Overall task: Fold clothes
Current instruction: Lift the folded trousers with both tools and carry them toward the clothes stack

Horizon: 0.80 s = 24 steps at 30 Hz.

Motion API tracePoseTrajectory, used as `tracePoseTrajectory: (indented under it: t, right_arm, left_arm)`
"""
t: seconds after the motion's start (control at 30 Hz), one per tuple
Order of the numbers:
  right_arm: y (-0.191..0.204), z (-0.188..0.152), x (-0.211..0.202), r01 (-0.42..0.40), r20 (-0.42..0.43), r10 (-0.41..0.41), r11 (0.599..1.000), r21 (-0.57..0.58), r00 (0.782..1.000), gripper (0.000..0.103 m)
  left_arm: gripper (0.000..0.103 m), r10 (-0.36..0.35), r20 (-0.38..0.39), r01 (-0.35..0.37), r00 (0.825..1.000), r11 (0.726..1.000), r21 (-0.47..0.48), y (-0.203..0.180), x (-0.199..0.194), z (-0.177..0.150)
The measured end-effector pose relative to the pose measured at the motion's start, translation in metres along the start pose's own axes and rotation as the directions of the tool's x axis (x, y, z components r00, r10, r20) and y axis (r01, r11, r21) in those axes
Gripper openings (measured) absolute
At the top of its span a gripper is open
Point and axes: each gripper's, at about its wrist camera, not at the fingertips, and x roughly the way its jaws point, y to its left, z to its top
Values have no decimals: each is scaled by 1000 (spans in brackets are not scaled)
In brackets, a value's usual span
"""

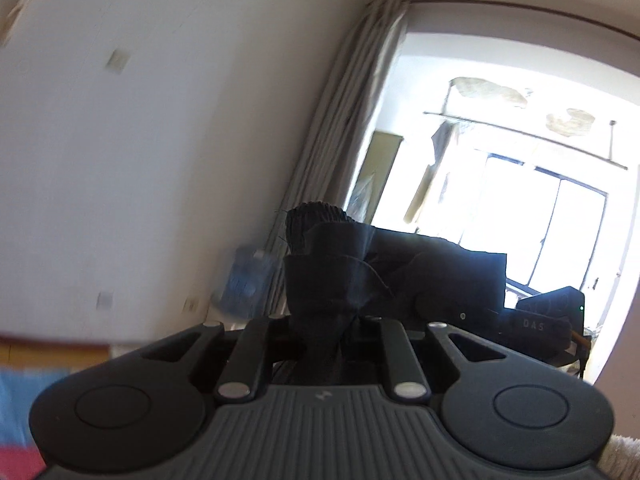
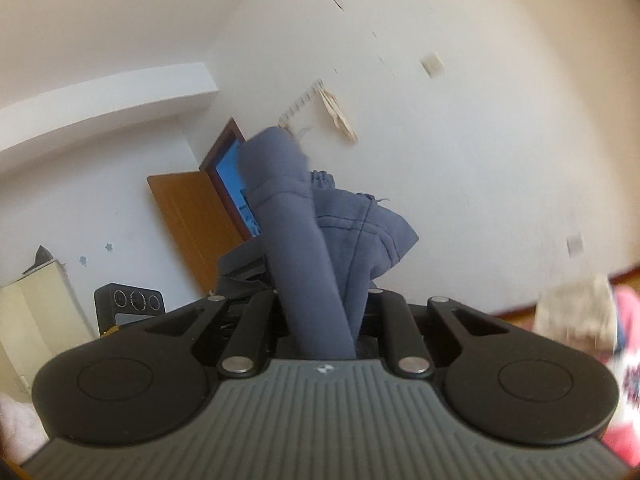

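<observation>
A blue-grey sweat garment [image 2: 316, 232] with stitched seams is bunched between the jaws of my right gripper [image 2: 320, 272], which is shut on it; the fabric hides the fingertips and stands up against the white wall. In the left wrist view the same kind of garment [image 1: 340, 272] looks nearly black against the window light, with a ribbed edge [image 1: 316, 220] on top. My left gripper [image 1: 320, 288] is shut on that bunch, and the cloth stretches off to the right. Both grippers point about level, high above the surface.
A grey curtain [image 1: 344, 140] hangs beside a bright balcony window [image 1: 520, 208]. A blurred blue water bottle [image 1: 244, 280] stands by the wall. A wooden door [image 2: 188, 220], a black speaker [image 2: 132, 300], a beige cloth [image 2: 576, 312] and a pink cloth [image 2: 628, 360] are lower down.
</observation>
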Motion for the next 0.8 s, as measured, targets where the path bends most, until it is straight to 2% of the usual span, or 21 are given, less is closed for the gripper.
tracePoseTrajectory:
  t: [0.1, 0.23, 0.4, 0.57, 0.67, 0.8]
  right_arm:
    - [8, 42, 17, 44, 37, -42, 998, -33, 998, 11]
    - [-4, 87, 46, 115, 79, -112, 993, -34, 991, 11]
    - [-63, 125, 89, 159, 112, -157, 987, -7, 981, 11]
    - [-166, 130, 126, 154, 110, -157, 988, 35, 981, 11]
    - [-245, 116, 147, 119, 89, -128, 988, 98, 988, 11]
    - [-350, 86, 172, 80, 13, -83, 982, 171, 996, 11]
  left_arm:
    - [15, -39, -7, 39, 999, 999, 17, 17, 28, 44]
    - [15, -57, -15, 57, 998, 997, 51, 40, 76, 85]
    - [16, -32, -24, 34, 999, 997, 67, 77, 153, 106]
    - [16, 68, -60, -62, 996, 992, 111, 119, 240, 76]
    - [16, 124, -108, -116, 986, 990, 77, 153, 284, 41]
    - [16, 186, -173, -181, 967, 982, 45, 194, 343, -2]
